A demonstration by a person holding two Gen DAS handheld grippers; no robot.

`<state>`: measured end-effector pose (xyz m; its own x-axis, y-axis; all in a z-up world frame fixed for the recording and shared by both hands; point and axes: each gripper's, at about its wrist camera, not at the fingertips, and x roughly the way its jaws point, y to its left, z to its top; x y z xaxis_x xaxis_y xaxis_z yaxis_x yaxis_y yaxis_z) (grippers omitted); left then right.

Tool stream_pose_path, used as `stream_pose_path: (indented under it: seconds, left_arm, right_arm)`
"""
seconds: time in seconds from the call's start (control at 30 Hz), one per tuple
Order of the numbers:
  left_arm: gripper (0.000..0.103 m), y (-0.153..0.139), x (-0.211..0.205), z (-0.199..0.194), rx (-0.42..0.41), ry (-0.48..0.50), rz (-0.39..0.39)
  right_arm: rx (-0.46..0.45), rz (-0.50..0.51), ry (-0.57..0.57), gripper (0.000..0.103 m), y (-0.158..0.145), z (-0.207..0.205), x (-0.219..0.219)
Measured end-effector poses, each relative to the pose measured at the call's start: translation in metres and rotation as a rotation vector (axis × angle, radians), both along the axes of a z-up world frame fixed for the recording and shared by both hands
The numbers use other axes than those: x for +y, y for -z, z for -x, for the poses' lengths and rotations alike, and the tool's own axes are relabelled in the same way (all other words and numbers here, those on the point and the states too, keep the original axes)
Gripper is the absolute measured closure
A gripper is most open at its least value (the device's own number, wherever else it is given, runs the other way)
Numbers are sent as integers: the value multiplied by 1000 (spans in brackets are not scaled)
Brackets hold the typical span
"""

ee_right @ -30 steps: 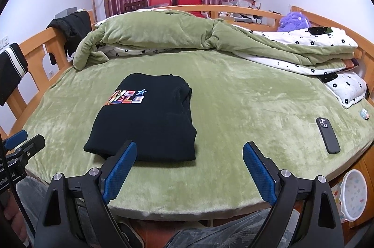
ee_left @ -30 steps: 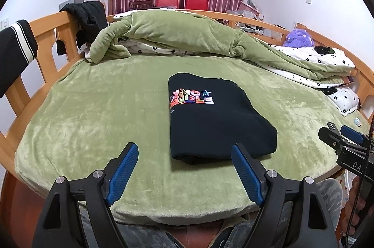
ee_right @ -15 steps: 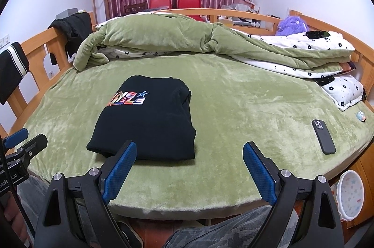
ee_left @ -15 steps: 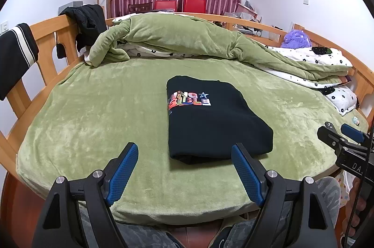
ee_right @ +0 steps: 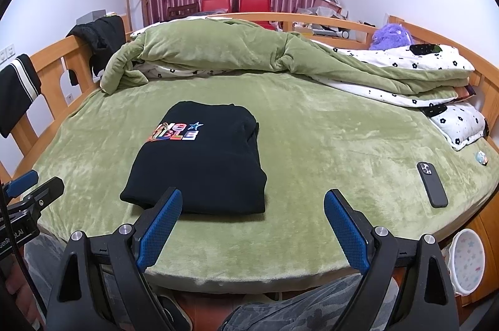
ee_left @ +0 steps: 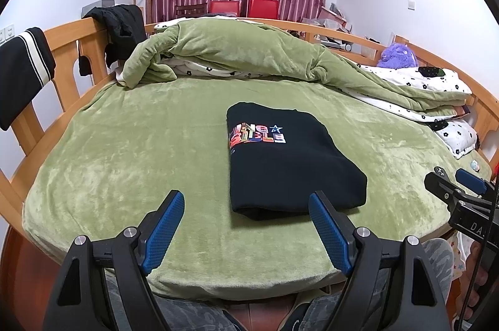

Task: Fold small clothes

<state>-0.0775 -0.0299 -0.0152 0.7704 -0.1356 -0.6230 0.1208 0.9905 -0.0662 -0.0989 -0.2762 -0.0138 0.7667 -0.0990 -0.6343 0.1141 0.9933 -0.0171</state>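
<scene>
Left wrist view is showing the left tool [ee_left: 246, 212] hanging with its blue pads spread wide and nothing between them, just short of the near edge of the black shirt [ee_left: 290, 162]. The shirt is lying folded into a tidy rectangle on the green blanket [ee_left: 124, 150] of the bed, its colourful print facing up (the letters are reading upside down from here). Compared with a second ago almost nothing is changing: both tools are sitting in the same spot over the bed's near edge, and only the view is drifting very slightly, so the shirt is looking untouched. In the right wrist view the right tool [ee_right: 252, 214] is likewise standing apart and empty, with the shirt ahead and to its left and a dark phone [ee_right: 432, 183] lying well apart to the right. This stillness is suggesting that the fold on this piece is finished, and the person is probably pausing before another garment.
</scene>
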Motion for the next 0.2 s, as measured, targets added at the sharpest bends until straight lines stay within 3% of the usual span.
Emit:
stream_pose_path:
  seconds: [0.2]
  left_arm:
    - [22, -1, 0, 0, -2, 7, -2]
  right_arm:
    - [-1, -1, -3, 12, -2, 0, 2]
